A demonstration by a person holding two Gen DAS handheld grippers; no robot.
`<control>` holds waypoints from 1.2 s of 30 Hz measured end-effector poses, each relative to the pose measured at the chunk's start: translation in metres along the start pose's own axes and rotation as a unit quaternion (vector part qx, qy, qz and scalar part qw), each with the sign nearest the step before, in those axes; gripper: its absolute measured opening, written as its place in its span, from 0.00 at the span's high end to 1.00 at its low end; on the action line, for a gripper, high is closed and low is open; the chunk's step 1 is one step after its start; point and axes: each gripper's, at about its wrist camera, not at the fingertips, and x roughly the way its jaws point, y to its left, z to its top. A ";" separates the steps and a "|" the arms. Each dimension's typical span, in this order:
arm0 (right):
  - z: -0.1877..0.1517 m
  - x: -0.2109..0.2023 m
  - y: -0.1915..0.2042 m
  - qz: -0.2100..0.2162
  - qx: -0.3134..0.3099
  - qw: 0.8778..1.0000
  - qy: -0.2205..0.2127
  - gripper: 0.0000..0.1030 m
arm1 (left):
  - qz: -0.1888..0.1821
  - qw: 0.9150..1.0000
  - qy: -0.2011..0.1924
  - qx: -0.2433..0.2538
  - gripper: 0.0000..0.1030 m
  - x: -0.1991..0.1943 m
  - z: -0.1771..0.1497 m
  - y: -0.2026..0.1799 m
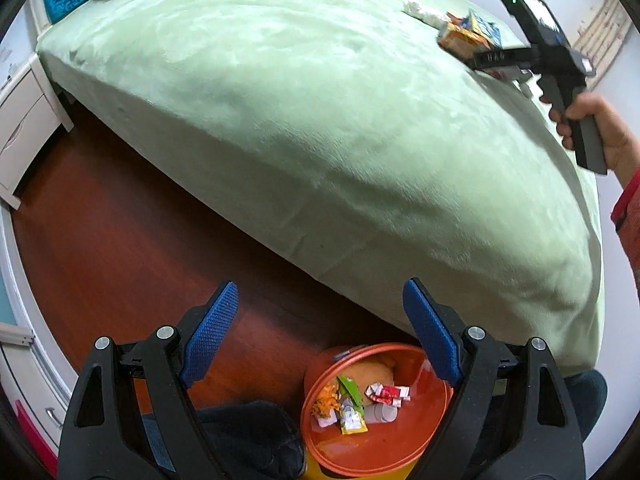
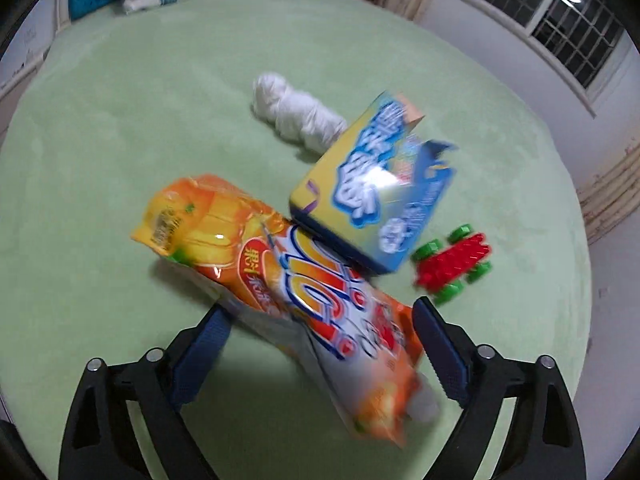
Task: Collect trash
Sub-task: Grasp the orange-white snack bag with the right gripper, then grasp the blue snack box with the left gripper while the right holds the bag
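Two grippers work here: the left gripper (image 1: 316,332) hangs released over the orange bin (image 1: 376,412) (wrappers inside). At two o'clock on the bed (image 1: 280,120), the right gripper (image 2: 320,344) straddles the orange snack bag (image 2: 288,276), unclenched; closing comes next.

Green-covered bed (image 1: 280,120), red-brown wood floor (image 1: 120,220), white drawers (image 1: 24,120), barred window (image 2: 568,12).

I am seeing a matt, plush green bed cover (image 2: 120,128), a glossy orange plastic wrapper (image 2: 288,280) reflecting light, and beside it a shiny cardboard box (image 2: 360,192).
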 end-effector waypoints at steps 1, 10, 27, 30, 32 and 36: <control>0.000 -0.001 0.000 0.001 0.001 1.000 -0.003 0.27 | -0.001 1.000 -0.001 -0.001 0.20 0.000 0.002 0.000; -0.032 -0.043 -0.011 0.033 0.023 0.998 -0.057 0.39 | -0.014 1.000 -0.004 0.008 0.20 0.001 0.017 -0.012; -0.191 -0.208 -0.072 0.091 0.137 0.971 -0.174 0.39 | -0.062 0.988 -0.107 0.096 0.20 0.013 0.162 -0.117; -0.215 -0.217 -0.074 0.095 0.152 0.968 -0.175 0.39 | -0.066 0.983 -0.118 0.124 0.20 0.032 0.193 -0.152; -0.230 -0.219 -0.077 0.099 0.163 0.966 -0.175 0.39 | -0.060 0.982 -0.120 0.136 0.20 0.048 0.213 -0.174; -0.255 -0.224 -0.080 0.101 0.177 0.964 -0.169 0.39 | -0.076 0.984 -0.106 0.124 0.20 0.079 0.247 -0.206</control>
